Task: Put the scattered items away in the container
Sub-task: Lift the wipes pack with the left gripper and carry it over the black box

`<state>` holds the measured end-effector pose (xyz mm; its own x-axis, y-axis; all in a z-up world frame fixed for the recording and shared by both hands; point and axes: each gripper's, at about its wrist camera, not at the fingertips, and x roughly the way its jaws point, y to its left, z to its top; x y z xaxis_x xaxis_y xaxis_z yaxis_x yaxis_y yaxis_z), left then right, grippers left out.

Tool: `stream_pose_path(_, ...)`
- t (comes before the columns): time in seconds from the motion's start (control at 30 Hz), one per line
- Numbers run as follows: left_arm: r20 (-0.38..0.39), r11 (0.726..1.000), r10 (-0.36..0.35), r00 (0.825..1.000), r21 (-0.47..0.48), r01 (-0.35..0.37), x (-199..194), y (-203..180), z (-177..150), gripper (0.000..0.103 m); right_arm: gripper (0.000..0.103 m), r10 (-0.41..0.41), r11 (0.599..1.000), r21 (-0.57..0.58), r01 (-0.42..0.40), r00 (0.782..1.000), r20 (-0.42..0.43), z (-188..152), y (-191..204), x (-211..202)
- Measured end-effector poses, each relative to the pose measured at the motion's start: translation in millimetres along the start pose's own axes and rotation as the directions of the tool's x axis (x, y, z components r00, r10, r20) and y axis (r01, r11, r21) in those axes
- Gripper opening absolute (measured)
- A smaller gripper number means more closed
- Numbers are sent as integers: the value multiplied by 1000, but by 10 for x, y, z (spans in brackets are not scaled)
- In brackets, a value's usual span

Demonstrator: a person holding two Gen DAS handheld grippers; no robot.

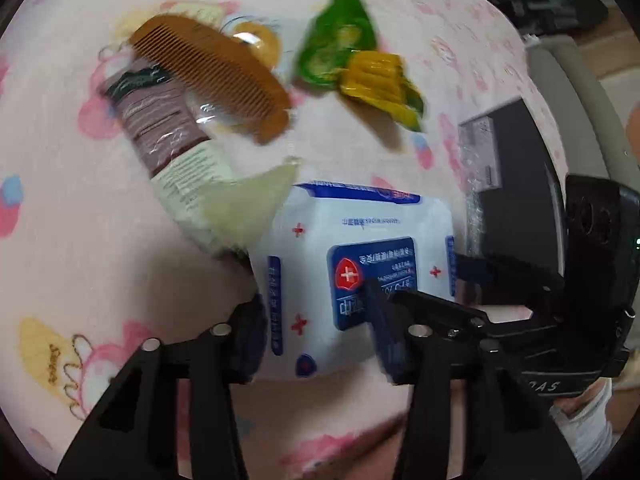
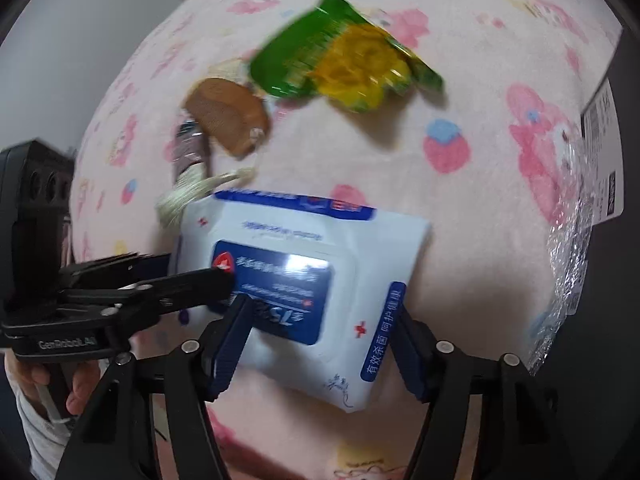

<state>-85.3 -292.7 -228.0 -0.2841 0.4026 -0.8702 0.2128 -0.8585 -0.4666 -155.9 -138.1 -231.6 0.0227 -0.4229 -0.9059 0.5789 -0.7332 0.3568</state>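
Note:
A white and blue wet-wipe pack (image 1: 360, 252) lies on the pink blanket and also shows in the right wrist view (image 2: 304, 280). My left gripper (image 1: 320, 332) has its fingers on either side of the pack's near left end, closed against it. My right gripper (image 2: 320, 344) straddles the pack's near right part, its pads touching both sides. Beyond lie a brown comb (image 1: 216, 76), a tube (image 1: 168, 128), a green snack bag (image 1: 340, 40) and a yellow snack packet (image 1: 376, 76). The dark container (image 1: 516, 192) stands at the right.
The pink patterned blanket (image 1: 80, 220) covers the surface. A small round amber item (image 1: 256, 40) lies behind the comb. Crinkled clear plastic (image 2: 572, 248) hangs on the container's edge. The person's hand (image 2: 80, 384) holds the left gripper.

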Motion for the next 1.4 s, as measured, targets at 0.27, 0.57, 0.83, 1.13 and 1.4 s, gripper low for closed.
stream_pose_path(0.27, 115, 990, -50, 992, 139, 34, -716, -692, -113, 41, 56, 8, 999, -54, 1, 984, 180, -115, 125, -912)
stream_pose_path(0.57, 143, 933, -140, 980, 352, 82, -719, -2140, -10, 41, 56, -61, 996, -27, 79, 914, 400, -454, -466, -2260)
stream_pose_path(0.83, 15, 923, -96, 995, 376, 84, 427, -3052, 375, 41, 56, -203, 978, 122, 169, 898, 390, -558, -1608, -2448)
stream_pose_path(1.13, 15, 936, 76, 997, 344, -77, 1018, -2977, 434, 40, 55, -169, 976, 180, 126, 954, 248, -462, -2314, -1836)
stream_pose_path(1.4, 113, 896, 119, 986, 417, -156, 994, -2959, 278, 40, 55, -262, 943, 289, 163, 901, 345, -646, -2614, -2333)
